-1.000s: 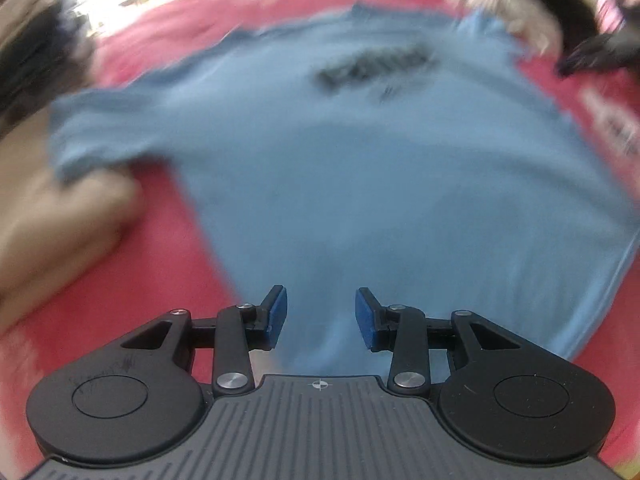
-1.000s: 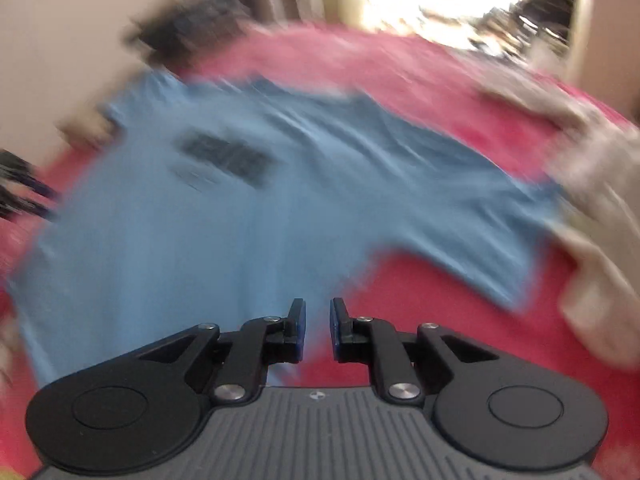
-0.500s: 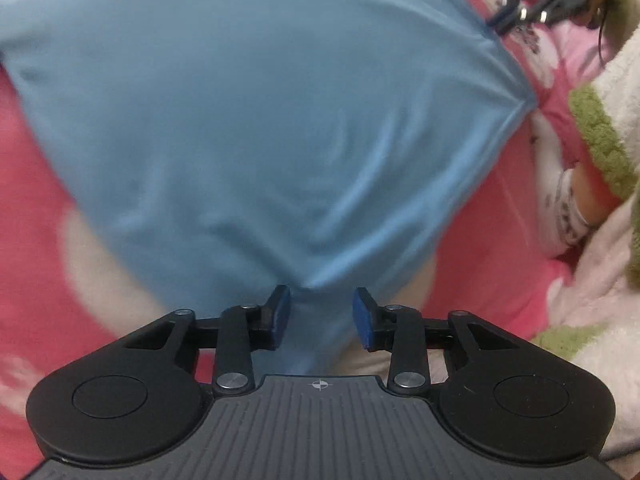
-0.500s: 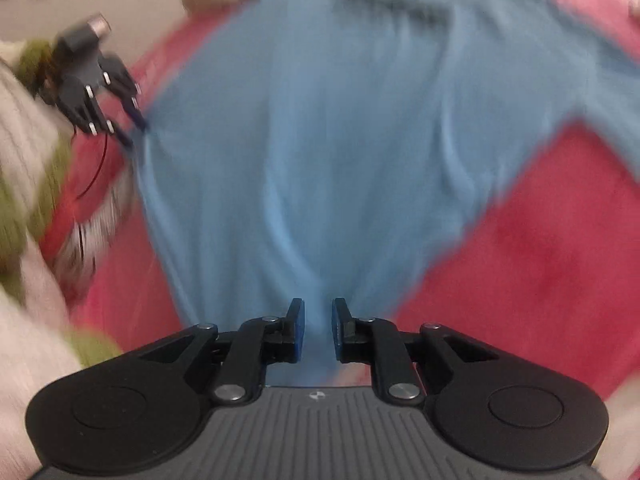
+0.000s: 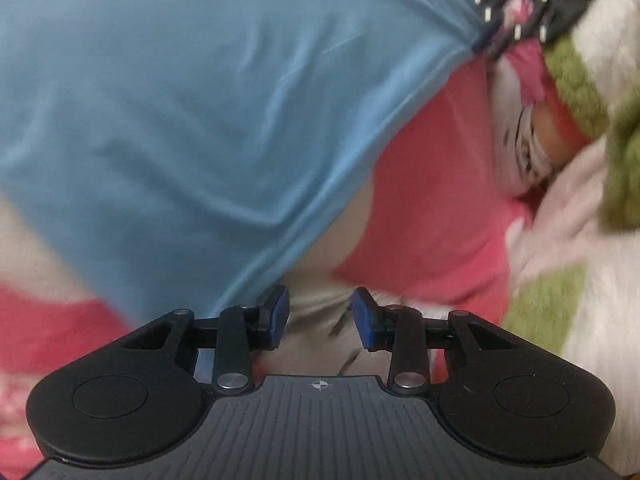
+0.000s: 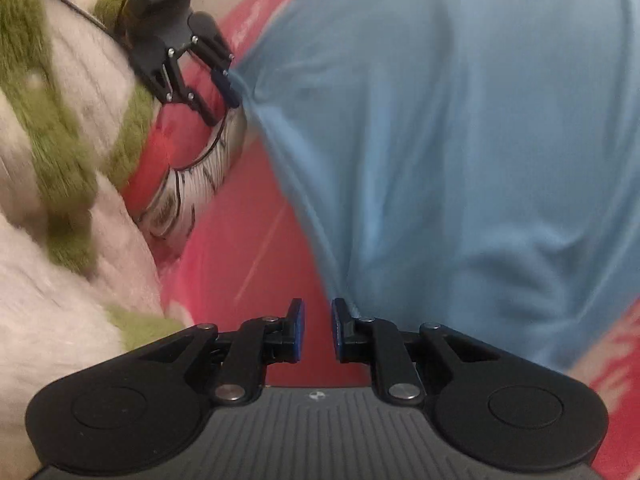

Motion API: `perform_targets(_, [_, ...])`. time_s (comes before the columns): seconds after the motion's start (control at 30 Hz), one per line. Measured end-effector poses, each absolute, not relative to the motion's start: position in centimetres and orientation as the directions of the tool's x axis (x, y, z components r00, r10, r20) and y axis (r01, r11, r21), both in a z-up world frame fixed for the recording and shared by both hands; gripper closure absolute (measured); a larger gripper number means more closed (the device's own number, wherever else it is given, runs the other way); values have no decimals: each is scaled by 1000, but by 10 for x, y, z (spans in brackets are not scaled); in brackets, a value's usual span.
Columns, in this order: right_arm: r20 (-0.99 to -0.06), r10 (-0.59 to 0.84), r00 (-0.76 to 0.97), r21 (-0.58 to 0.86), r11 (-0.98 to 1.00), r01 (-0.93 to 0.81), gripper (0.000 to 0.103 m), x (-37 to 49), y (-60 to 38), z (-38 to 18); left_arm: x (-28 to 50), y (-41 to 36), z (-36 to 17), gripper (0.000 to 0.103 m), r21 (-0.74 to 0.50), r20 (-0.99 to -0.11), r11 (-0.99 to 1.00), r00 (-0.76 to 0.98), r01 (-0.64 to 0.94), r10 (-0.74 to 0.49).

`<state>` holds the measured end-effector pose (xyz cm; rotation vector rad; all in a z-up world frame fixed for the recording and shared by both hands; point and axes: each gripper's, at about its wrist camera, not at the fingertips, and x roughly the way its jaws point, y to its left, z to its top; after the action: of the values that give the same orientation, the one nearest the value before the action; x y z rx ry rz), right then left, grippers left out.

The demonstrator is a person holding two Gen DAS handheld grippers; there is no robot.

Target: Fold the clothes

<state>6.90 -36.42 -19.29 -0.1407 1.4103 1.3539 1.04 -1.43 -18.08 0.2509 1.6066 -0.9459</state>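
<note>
The blue T-shirt (image 5: 192, 92) lies spread on a red bed cover (image 5: 432, 200), front side up as far as the blur lets one tell, with its hem toward the near edge of the bed, where the person stands. The hem runs roughly from side to side between the two grippers, so that is the axis a fold away from the near edge would turn about.

The left gripper (image 5: 320, 314) hangs over the shirt's left hem corner. Its blue pads stand partly apart and hold nothing: the cloth's edge passes just behind the left finger, while between the pads only the pale pattern of the cover shows. In the right wrist view this gripper (image 6: 224, 92) sits right at the shirt's corner, touching or all but touching it; which one, I cannot tell.

The right gripper (image 6: 318, 330) is at the opposite hem corner, its pads close together with a narrow gap. The hem edge runs down to the right finger, but no cloth is clearly pinched, and only red cover shows in the gap. Seen from the left wrist, the right gripper (image 5: 496, 28) meets the shirt's far corner.

Each hand is nearest its own corner; both look ready to close on the hem.

A fuzzy white-and-green sleeve (image 6: 60, 128) borders the cover.
</note>
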Motion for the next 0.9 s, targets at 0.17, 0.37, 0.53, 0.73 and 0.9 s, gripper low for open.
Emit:
perform_targets(0.17, [-654,756,24,489,446,-750,86,135,-356,-150,71,8,-134,66,-367,-914,712,-92,598,-394])
perform_targets(0.37, [-731,663,161,145,382,-913,85,84,-270,-199,127,-28,-124,65,-222,-883,809,241,544,-404])
perform_targets(0.53, [-669,724,-170,356,111,-928,90,37,-248,-189,153,-71,-145,65,-71,-883,865,372,496,-286])
perform_targets(0.73, [-650,733,199,249,453,-856,86,111,-260,-183,177,-87,-158,65,27,-906,928,402,372,-135])
perform_targets(0.9, [-658,745,-108,360,185,-914,86,40,-225,-210,186,-78,-163,64,42,-929,964,365,264,-59])
